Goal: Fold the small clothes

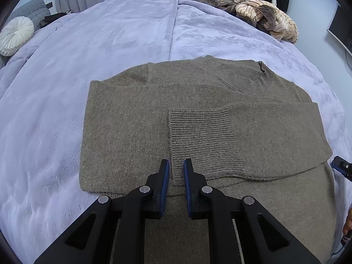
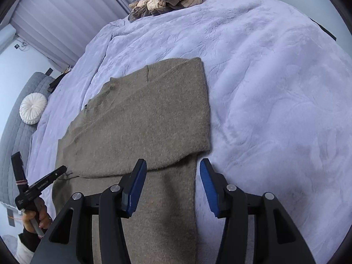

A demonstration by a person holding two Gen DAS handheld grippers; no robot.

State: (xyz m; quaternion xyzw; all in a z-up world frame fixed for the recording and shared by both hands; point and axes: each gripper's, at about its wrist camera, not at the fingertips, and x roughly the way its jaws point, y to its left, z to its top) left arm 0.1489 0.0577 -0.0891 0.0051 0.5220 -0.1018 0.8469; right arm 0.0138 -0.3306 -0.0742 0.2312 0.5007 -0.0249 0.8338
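Brown knit sweater (image 1: 136, 118) spread flat on lilac blanket (image 1: 99, 44), near the front edge of the bed. Long axis running from the near hem away toward the collar (image 1: 261, 74), collar end pointing to the far side of the bed. Both sleeves folded in across the chest; ribbed cuff (image 1: 204, 140) lying crosswise on top, its open end facing left in the left wrist view.

Left gripper (image 1: 176, 167) low over the cuff's near corner, jaws narrow, a thin slot between the blue pads; cuff edge sitting right in that slot, but cannot tell whether the pads pinch it. Same gripper seen side-on in the right wrist view (image 2: 59, 171), its tip at the sweater's left edge.

Right gripper (image 2: 173, 169) parted wide, holding nothing, hovering above the sweater's right edge: left finger over knit (image 2: 140, 171), right finger over bare blanket (image 2: 205, 171).

Beyond: striped fleece heap (image 1: 264, 17) at the far corner, round white cushion (image 1: 15, 35) at left, against a grey headboard (image 2: 13, 132).
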